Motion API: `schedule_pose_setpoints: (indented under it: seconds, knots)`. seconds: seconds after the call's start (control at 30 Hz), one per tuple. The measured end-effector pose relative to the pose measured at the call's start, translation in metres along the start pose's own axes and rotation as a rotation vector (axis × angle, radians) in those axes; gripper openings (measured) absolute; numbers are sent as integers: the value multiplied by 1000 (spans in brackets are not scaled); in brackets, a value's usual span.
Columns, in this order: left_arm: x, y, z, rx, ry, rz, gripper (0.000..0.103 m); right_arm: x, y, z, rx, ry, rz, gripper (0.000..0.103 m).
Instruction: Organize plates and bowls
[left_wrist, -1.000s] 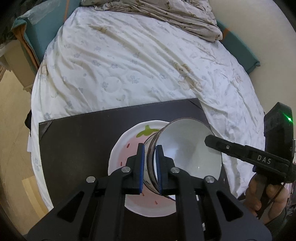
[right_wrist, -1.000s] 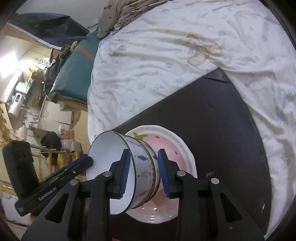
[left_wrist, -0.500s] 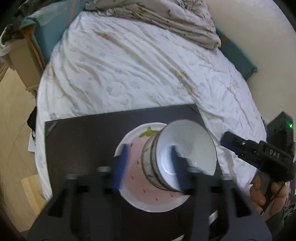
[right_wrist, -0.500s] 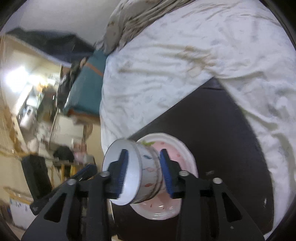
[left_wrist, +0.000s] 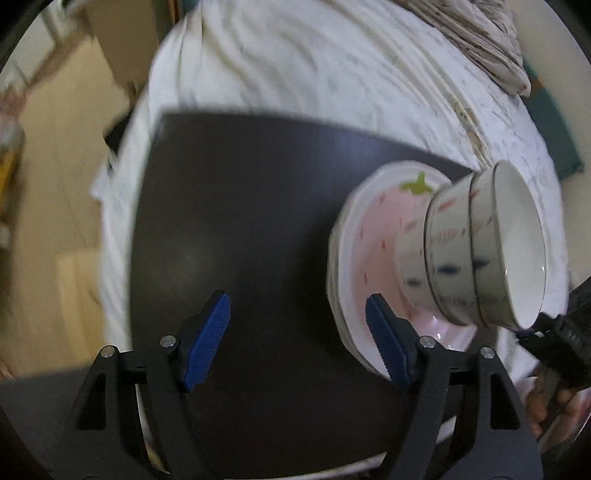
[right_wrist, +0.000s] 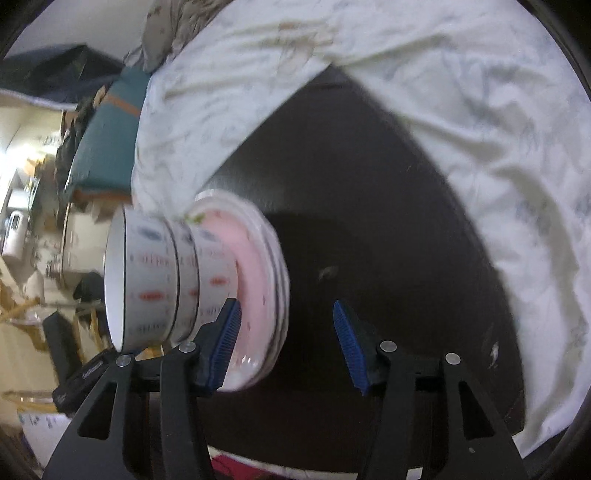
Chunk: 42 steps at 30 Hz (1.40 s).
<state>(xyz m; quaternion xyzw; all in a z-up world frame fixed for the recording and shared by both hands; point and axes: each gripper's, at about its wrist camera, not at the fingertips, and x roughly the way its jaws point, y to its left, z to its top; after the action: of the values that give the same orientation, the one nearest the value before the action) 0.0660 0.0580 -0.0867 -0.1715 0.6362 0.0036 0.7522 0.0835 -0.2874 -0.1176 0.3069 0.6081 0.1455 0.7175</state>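
A stack of white bowls (left_wrist: 476, 251) with fish patterns stands on a pink strawberry plate (left_wrist: 369, 254), itself atop stacked plates on a dark board (left_wrist: 240, 221). My left gripper (left_wrist: 295, 336) is open, left of the stack, its right pad near the plate rim. In the right wrist view the bowls (right_wrist: 159, 277) and the plate (right_wrist: 255, 280) lie to the left. My right gripper (right_wrist: 284, 343) is open, its left pad in front of the plate, nothing held.
The board (right_wrist: 369, 221) lies on a bed with a white patterned sheet (left_wrist: 332, 66). A crumpled blanket (left_wrist: 480, 40) lies at the far end. The other gripper and a hand (left_wrist: 554, 369) show at the right edge. A cluttered room (right_wrist: 37, 221) lies left.
Both grippers let go of the bowls and opened wide. The left one swung left and the right one swung right, away from the stack, which stays on the plate.
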Motion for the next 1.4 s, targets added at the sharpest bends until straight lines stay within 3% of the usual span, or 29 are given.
schedule_pose_setpoints:
  seconds: [0.07,0.13,0.27,0.37,0.47,0.53,0.57,0.6,0.67,0.93,1.4]
  knots:
    - [4,3,-5,-34,-3,-81,73,4,5,-4,-25,18,-4,56]
    - [5,-2,-7,-23,-20,-111,73,12,10,-7,-46,42,-20,57]
    - [12,-7,-8,19,-24,-41,73,31,13,-13,-68,82,-55,57]
    - [25,-3,-5,-17,36,-45,72,45,11,-18,-67,118,-82,57]
    - [34,-6,-5,-3,68,-44,64,55,15,-24,-92,146,-83,53]
    - [40,-11,-7,10,94,-80,52,58,22,-25,-121,160,-62,38]
    - [44,-15,-8,21,116,-107,48,59,25,-25,-132,161,-61,35]
    - [48,-21,-10,38,141,-124,39,60,29,-25,-151,161,-68,34]
    - [53,-29,-12,65,161,-139,33,60,31,-25,-158,157,-86,34]
    - [63,-44,5,38,165,-99,33,64,37,-17,-144,160,-118,35]
    - [75,-64,75,21,68,-74,32,76,56,38,-148,75,-108,35]
